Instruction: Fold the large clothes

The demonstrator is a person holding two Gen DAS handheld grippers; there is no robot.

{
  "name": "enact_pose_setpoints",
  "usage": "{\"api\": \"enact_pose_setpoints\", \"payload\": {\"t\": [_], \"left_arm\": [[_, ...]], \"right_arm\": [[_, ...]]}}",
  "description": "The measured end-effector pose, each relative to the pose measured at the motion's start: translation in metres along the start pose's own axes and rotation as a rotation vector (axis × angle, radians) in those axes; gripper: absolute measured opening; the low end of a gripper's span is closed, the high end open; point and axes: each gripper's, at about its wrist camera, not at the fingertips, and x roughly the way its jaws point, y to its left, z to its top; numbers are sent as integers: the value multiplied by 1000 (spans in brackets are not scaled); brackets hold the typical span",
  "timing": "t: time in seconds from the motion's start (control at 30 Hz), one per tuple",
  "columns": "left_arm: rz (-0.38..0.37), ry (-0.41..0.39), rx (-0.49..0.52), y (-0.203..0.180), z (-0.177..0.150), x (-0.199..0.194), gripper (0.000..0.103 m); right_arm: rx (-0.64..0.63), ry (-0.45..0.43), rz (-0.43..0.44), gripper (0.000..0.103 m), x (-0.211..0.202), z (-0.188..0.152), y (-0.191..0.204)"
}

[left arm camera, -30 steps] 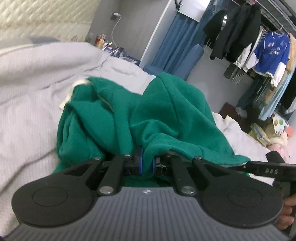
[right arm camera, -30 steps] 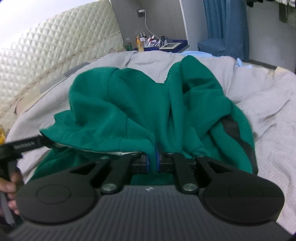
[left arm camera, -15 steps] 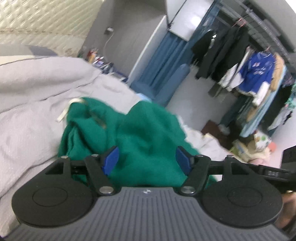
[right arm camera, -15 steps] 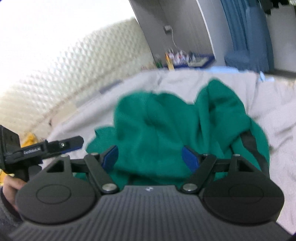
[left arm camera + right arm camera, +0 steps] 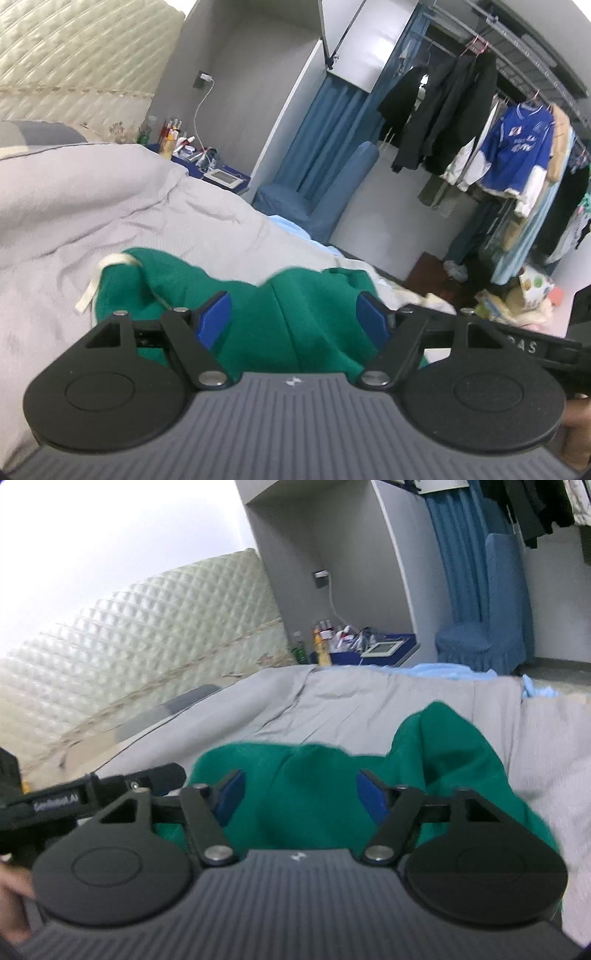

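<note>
The green garment (image 5: 295,317) lies bunched on the bed (image 5: 110,206), just ahead of both tools. It is thick, soft fleece: limp, bulky, non-slip, likely to sag when lifted. Grip at a hem or shoulder seam, both corners at once, not at the loose white drawcord (image 5: 110,260).

The left tool (image 5: 293,319) has just been opening; its jaws stand released, with cloth beyond them, not pinched. The right tool (image 5: 299,794) opened, then began closing; its pads press on nothing.

The grey bedding is wrinkled and yielding. A quilted headboard (image 5: 155,627), cluttered nightstand (image 5: 362,650), blue chair (image 5: 332,199) and clothes rack (image 5: 517,147) surround the bed.
</note>
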Motion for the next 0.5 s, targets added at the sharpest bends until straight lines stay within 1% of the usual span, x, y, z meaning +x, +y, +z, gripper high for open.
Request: {"api": "enact_pose_setpoints", "payload": {"t": [0.07, 0.17, 0.23, 0.3, 0.4, 0.5], "left_arm": [[19, 11, 25, 2, 2, 22, 78], [36, 40, 35, 9, -3, 47, 77], [66, 77, 53, 15, -11, 63, 76], [93, 124, 65, 23, -17, 77, 71], [111, 150, 107, 26, -22, 92, 68], [130, 186, 145, 29, -30, 108, 64]], "right_arm": [[3, -8, -3, 62, 19, 3, -3], [14, 12, 19, 58, 42, -1, -9], [17, 62, 10, 58, 56, -7, -12], [15, 108, 7, 58, 68, -12, -17], [-18, 158, -15, 57, 82, -24, -19], [-14, 243, -48, 57, 101, -39, -26]]}}
